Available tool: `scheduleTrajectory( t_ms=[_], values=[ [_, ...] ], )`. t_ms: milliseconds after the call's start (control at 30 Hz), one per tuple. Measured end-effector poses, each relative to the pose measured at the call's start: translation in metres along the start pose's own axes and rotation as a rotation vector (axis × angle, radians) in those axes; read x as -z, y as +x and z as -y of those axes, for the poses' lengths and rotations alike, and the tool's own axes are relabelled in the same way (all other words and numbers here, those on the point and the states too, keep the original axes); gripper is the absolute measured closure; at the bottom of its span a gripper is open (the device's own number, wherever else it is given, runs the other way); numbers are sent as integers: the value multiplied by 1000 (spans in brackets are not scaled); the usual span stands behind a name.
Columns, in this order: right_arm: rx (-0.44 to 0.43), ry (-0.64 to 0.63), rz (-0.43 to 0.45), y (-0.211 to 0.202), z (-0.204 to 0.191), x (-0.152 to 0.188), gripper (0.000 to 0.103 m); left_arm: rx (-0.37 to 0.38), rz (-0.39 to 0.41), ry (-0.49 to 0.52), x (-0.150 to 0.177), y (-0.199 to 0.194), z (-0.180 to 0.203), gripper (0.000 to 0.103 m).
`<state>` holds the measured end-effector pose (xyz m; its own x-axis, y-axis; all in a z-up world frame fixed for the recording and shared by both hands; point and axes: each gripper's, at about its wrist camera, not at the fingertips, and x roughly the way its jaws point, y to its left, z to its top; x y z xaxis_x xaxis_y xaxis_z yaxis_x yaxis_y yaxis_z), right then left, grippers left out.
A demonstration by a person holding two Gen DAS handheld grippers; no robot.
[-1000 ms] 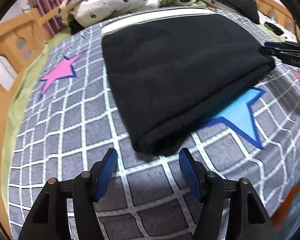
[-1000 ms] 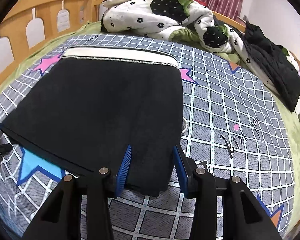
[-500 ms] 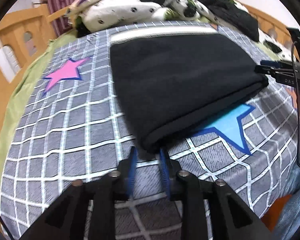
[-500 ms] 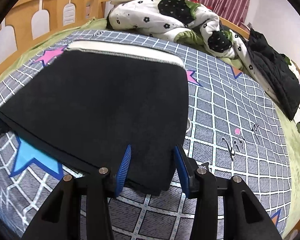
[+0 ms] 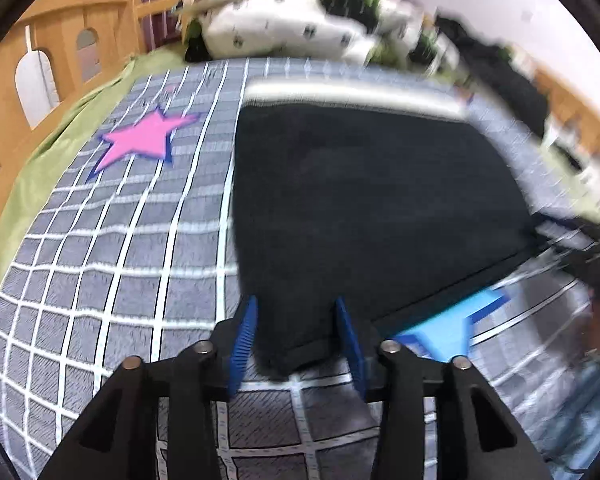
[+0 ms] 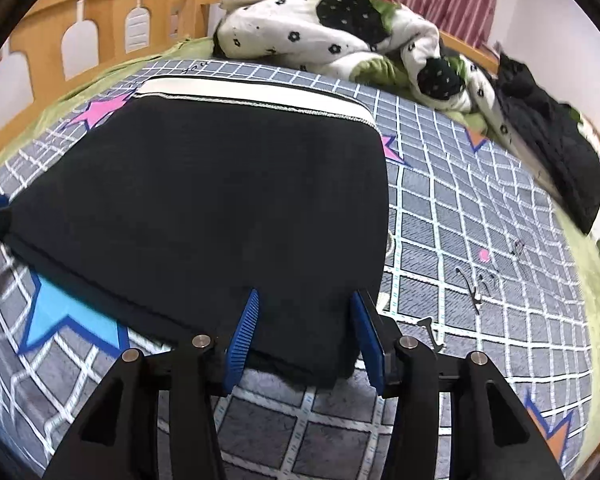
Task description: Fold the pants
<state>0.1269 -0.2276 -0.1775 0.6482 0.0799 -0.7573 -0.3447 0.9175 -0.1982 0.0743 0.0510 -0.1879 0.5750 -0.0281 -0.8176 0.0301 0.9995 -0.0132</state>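
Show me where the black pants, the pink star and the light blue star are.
black pants (image 6: 220,208): right wrist view, middle of the folded cloth.
pink star (image 5: 140,140): left wrist view, centre of the star.
light blue star (image 6: 66,316): right wrist view, its visible body.

Pants (image 6: 220,208): black, folded flat.
Centre frame on checked bedcover; pale waistband along the far upper edge.

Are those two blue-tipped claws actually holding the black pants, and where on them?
Neither visibly grips. The left gripper and right gripper, jaws just opening, each straddle a near corner of the folded black pants, pads not pressing the cloth.
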Motion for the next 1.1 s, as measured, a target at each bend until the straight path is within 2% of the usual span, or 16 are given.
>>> scheduleTrajectory(
  t_ms=[167, 267, 367, 433, 533, 633, 733, 767, 833, 867, 1100],
  values=[
    [-47, 120, -25, -15, 16, -2, 55, -10, -14, -10, -3, -7, 0, 60],
    [-69, 179, -14, -30, 19, -5, 55, -27, 38, -40, -8, -29, -3, 60],
    [-40, 203, 43, -53, 20, -13, 55, -45, 110, -55, -12, -62, 0, 60],
    [-5, 217, 90, -74, 20, -17, 54, -30, 149, -74, -15, -81, -1, 52],
    [6, 240, 124, -99, 21, -19, 46, -13, 210, -118, -15, -110, 1, 44],
    [-10, 289, 130, -123, 25, -12, 28, 2, 249, -127, -15, -138, 9, 41],
    [23, 300, 146, -140, 21, 0, 10, -7, 300, -140, -15, -163, 18, 36],
    [47, 283, 153, -147, 17, 4, 9, -6, 316, -145, -15, -171, 22, 35],
    [78, 253, 162, -158, 10, 9, 7, -15, 345, -143, -14, -183, 30, 22],
    [82, 241, 156, -163, 6, 11, 4, -28, 359, -143, -12, -187, 34, 20],
    [78, 252, 149, -189, 0, 27, 3, -75, 344, -125, 7, -193, 54, 19]
  ],
)
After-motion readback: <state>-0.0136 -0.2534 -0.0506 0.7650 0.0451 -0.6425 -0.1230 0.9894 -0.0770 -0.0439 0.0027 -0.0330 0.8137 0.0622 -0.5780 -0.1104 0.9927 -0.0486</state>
